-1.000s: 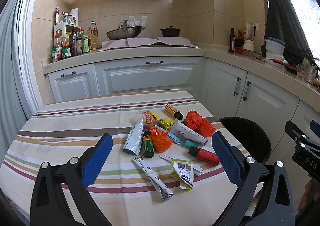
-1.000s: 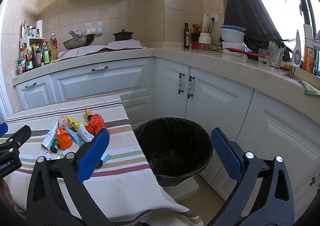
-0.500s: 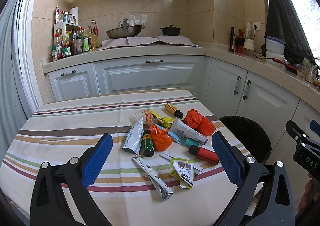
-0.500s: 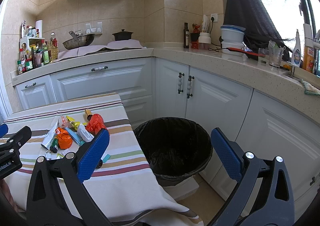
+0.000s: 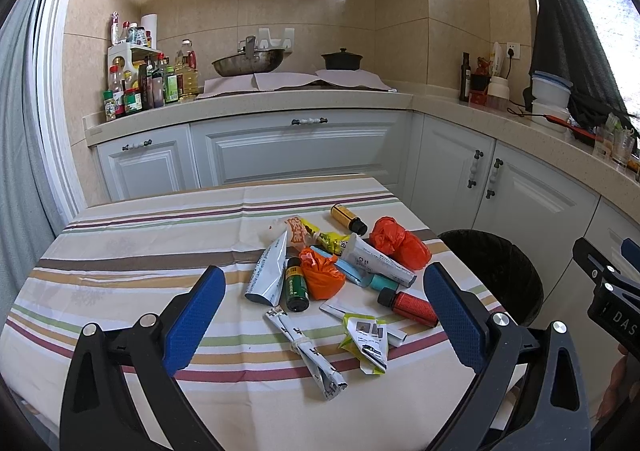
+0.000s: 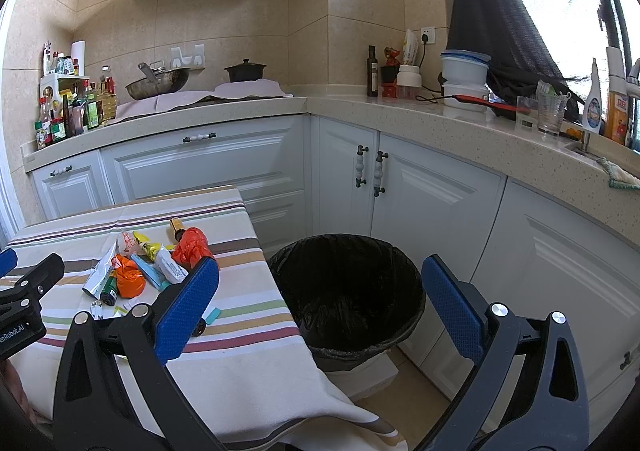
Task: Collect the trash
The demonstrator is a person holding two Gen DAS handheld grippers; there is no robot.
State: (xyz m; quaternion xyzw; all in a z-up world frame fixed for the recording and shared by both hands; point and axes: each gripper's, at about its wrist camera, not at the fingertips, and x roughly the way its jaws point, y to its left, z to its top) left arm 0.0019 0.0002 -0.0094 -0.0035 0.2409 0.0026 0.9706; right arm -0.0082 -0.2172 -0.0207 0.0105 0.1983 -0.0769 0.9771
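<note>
- Left gripper point(image 5: 322, 305): jaws spread wide, nothing between them; hovers above the near edge of the table, aimed at the litter.
- Right gripper point(image 6: 320, 303): likewise spread and empty; hangs off the table's right edge, framing the bin.
- Table point(image 5: 120, 259): striped cloth, draped over the near right corner.
- Rolled paper wrapper point(image 5: 306, 347): nearest the near edge, lying flat, tied at its middle.
- Yellow-green sachet point(image 5: 366, 337): just beside the wrapper, resting on a white paper slip.
- Red bottle point(image 5: 412, 303): on its side, close to the right edge. Judged risk: round body may roll off if nudged.
- Green bottle point(image 5: 296, 283): on its side, touching the orange bag.
- Orange bag point(image 5: 322, 277): crumpled, centre of the pile.
- White pouch point(image 5: 268, 271): flat, left of the green bottle.
- White tube point(image 5: 380, 261) and teal tube point(image 5: 362, 277): the white one lies across the teal one.
- Red-orange bag point(image 5: 400, 243): crumpled, toward the right edge.
- Yellow wrappers point(image 5: 320, 235) and amber bottle point(image 5: 348, 218): farthest items, toward the far edge.
- Bin point(image 6: 348, 291): black liner, on the floor just beyond the table's right edge; appears empty, so collection seems not yet begun.
- Judged hazards: items overlap, so closing on one may drag or scatter neighbours; thin flat paper may slip from the pads; a release short of the bin rim would drop trash on the floor.
</note>
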